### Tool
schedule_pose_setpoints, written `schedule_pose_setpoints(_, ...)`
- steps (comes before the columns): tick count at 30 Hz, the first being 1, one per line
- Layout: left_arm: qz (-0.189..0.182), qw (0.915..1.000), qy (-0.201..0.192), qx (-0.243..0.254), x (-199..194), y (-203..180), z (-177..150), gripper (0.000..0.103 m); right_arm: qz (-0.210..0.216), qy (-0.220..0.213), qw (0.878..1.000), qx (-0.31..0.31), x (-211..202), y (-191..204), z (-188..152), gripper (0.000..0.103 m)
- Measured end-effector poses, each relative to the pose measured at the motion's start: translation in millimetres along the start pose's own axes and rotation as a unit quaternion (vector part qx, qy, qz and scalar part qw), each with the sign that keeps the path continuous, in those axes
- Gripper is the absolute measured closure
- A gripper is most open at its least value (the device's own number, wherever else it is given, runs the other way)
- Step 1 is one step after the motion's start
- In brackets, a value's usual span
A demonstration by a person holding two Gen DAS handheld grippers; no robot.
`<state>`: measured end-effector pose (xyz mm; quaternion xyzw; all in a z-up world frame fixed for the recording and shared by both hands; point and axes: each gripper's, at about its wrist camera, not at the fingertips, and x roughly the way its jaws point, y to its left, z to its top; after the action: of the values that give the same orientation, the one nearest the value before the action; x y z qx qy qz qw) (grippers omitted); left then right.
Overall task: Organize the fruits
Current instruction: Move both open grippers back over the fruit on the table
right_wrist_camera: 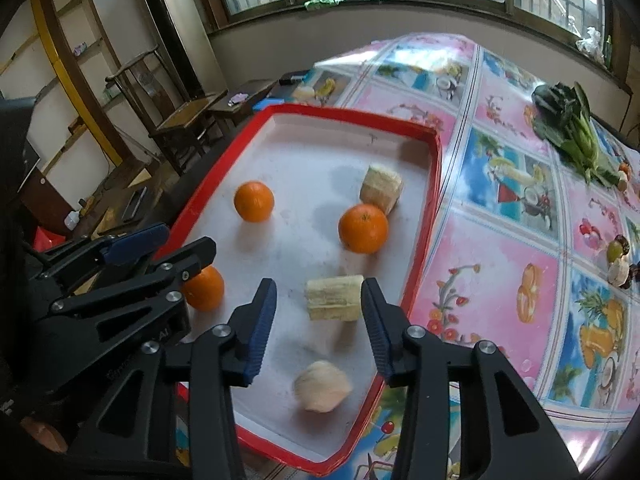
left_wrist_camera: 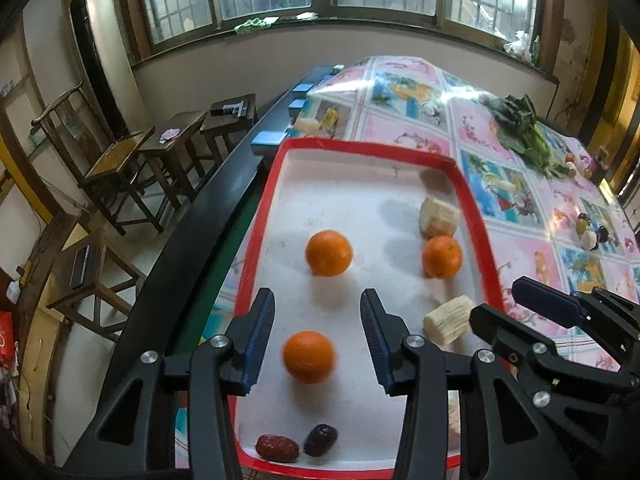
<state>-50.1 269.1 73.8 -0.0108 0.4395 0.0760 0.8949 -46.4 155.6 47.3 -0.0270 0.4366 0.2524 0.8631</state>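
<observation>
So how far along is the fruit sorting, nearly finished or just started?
Partly done, it seems. The red-rimmed tray already holds three oranges, two red dates and some pale peeled pieces. Nothing is in hand: the left gripper and right gripper are both open over the tray. A few small fruits remain out on the tablecloth.

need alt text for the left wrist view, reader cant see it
The open left gripper hovers over a red-rimmed white tray, framing the nearest of three oranges. The tray also holds two pale banana pieces, and two dark red dates lie at its near edge. The right gripper enters at right.
</observation>
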Motion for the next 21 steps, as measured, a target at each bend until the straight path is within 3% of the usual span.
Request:
schedule_pose_setpoints(6, -0.033, 0.9993, -0.009, 0.018, -4, -32, 13, 0.058, -0.015, -0.022, 0.999, 0.027, -20, -26, 2, 0.057)
schedule_pose_setpoints(12, -0.081, 0.9945, -0.01, 0.065, -4, -98, 26, 0.058, -0.061, -0.047, 0.992, 0.098, -53, -95, -11, 0.057)
schedule_pose_setpoints(17, -0.132, 0.9847, 0.006, 0.113, 0, -170, 32, 0.057, -0.115, -0.058, 0.978, 0.165, -88, -174, -31, 0.057)
schedule_pose_setpoints(21, -0.146, 0.9777, 0.008, 0.151, 1, -222, 29, 0.057, -0.164, -0.063, 0.96, 0.217, -112, -234, -50, 0.057)
